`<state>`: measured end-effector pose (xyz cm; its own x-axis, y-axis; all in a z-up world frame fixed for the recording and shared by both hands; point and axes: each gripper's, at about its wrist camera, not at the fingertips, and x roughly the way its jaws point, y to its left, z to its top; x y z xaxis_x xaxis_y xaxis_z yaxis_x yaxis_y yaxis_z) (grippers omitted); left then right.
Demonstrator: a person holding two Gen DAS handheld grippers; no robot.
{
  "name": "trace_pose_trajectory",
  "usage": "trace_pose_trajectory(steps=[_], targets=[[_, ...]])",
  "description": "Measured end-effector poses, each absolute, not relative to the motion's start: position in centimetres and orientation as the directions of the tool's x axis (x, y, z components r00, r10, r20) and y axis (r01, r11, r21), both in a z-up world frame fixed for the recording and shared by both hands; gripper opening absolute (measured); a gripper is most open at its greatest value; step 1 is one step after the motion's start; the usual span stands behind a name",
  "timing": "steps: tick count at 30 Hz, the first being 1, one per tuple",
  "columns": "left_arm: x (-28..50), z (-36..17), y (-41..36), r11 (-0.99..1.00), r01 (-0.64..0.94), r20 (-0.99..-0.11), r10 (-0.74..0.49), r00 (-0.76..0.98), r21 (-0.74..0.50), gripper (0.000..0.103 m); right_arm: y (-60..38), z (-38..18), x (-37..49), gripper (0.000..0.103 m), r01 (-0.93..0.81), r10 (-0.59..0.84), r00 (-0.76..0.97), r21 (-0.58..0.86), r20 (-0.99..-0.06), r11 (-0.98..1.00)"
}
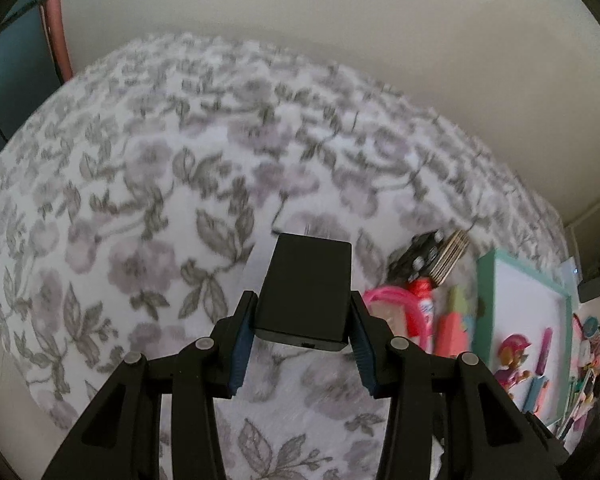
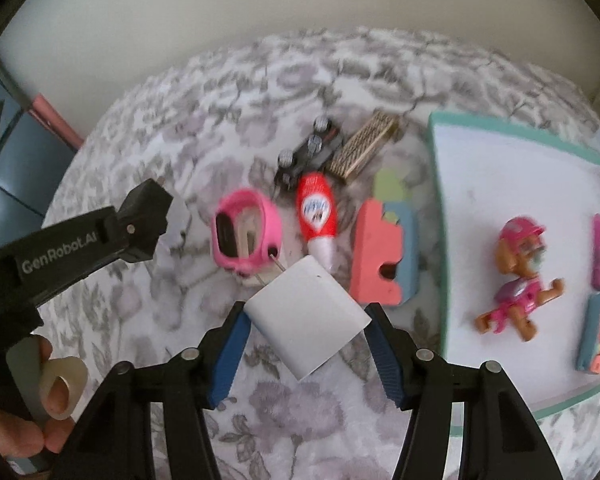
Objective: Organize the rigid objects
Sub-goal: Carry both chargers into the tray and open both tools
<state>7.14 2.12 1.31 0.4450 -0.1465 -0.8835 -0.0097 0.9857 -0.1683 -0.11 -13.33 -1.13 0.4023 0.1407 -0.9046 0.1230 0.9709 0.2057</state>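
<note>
Floral bedspread (image 1: pixel 148 184) under everything, pale wall behind. Left tool (image 1: pixel 303 322) clenched on black box (image 1: pixel 306 292), held above bedspread. Right tool (image 2: pixel 306 330) gripped white block (image 2: pixel 306 320) cornerwise, pads touching its sides, block held clear of bedspread. Beyond it on bedspread: pink ring-shaped toy (image 2: pixel 246 236), red bottle (image 2: pixel 317 214), black toy car (image 2: pixel 308 150), coral foam piece (image 2: pixel 376 256). Green-rimmed white tray (image 2: pixel 434 184) at right held dog figure (image 2: pixel 518 276).
</note>
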Motion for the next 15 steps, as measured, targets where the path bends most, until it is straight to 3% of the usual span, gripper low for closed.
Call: trace_pose_trajectory(steps=[15], targets=[[6.2, 3.7, -3.4, 0.983, 0.120, -0.852, -0.183, 0.491, -0.142, 0.046, -19.8, 2.5, -0.7, 0.061, 0.266, -0.010, 0.500, 0.142, -0.866, 0.953]])
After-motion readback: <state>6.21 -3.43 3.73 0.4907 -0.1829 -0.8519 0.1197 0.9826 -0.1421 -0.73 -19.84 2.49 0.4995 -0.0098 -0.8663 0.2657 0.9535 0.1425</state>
